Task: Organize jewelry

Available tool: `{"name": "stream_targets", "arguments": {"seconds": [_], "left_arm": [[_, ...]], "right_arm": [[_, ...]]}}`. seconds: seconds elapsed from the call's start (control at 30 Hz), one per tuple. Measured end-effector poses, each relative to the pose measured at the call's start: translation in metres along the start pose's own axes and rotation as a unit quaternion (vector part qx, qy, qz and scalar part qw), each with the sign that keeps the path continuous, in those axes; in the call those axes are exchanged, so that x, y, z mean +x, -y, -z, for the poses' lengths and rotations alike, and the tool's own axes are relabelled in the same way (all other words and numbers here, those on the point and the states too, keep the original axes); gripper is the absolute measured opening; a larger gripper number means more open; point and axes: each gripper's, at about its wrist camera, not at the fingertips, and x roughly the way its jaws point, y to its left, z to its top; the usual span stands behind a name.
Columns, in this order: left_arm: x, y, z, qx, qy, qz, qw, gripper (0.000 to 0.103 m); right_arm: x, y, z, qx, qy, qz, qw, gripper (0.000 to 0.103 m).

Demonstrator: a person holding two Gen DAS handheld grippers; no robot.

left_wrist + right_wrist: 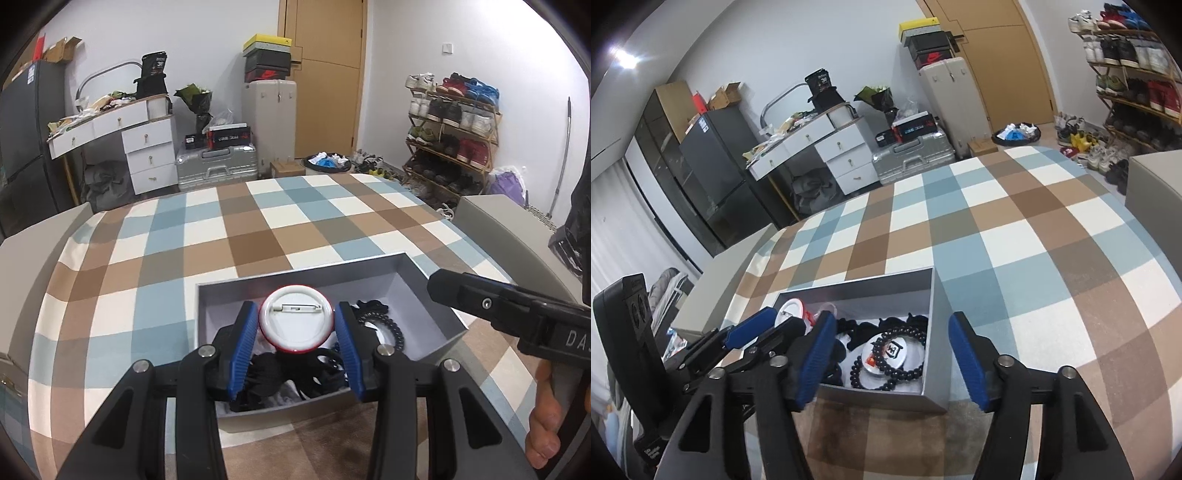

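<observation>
The left gripper (295, 347) clamps a round pin badge (296, 318) by its rim, one blue pad on each side, holding it over the near part of the grey box (413, 273). The badge shows its white back to the camera, its pin bar lying level across the face; being round, it has no long axis of its own. It looks light, stiff and smooth-edged, so a grip across the rim seems right, though it could slip. The right gripper (892, 354) stands released and empty, straddling the box's near right wall. In the box lie black bead bracelets (890, 360), another badge (894, 350) and black hair ties (864, 328). The box sits on a checked counter (1015, 240).
</observation>
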Motion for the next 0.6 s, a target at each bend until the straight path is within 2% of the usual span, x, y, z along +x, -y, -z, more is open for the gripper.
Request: {"name": "stream_targets", "arguments": {"seconds": [0.07, 0.13, 0.2, 0.27, 0.33, 0.37, 0.4, 0.5, 0.6], "left_arm": [[-0.002, -0.001, 0.001, -0.001, 0.0, 0.005, 1.0, 0.039], [-0.005, -0.002, 0.002, -0.002, 0.0, 0.007, 1.0, 0.054], [-0.012, -0.004, 0.003, -0.009, 0.011, 0.006, 0.9999, 0.08], [-0.017, -0.006, 0.004, -0.019, 0.01, 0.003, 0.9998, 0.089], [-0.021, -0.008, 0.004, -0.026, 0.012, -0.004, 0.9996, 0.094], [-0.025, -0.009, 0.006, -0.028, 0.018, -0.015, 0.9993, 0.1], [-0.03, -0.01, 0.008, -0.031, 0.028, -0.025, 0.9988, 0.102], [-0.04, -0.014, 0.014, -0.044, 0.041, -0.036, 0.9976, 0.102], [-0.049, -0.018, 0.021, -0.054, 0.05, -0.051, 0.996, 0.102]], "right_arm": [[-0.003, 0.002, 0.001, 0.0, 0.004, 0.005, 1.0, 0.075], [-0.005, 0.005, 0.001, 0.004, 0.004, 0.004, 1.0, 0.078], [-0.005, 0.007, 0.001, 0.002, 0.001, -0.001, 1.0, 0.08], [-0.007, 0.007, 0.003, -0.004, 0.001, -0.004, 1.0, 0.085], [-0.009, 0.007, 0.005, -0.008, 0.003, -0.008, 1.0, 0.093], [-0.01, 0.007, 0.006, -0.01, 0.006, -0.007, 1.0, 0.099], [-0.013, 0.006, 0.007, -0.015, 0.01, 0.001, 1.0, 0.103], [-0.022, 0.005, 0.009, -0.04, 0.03, 0.035, 0.998, 0.103], [-0.032, 0.002, 0.012, -0.076, 0.052, 0.032, 0.995, 0.103]]}}
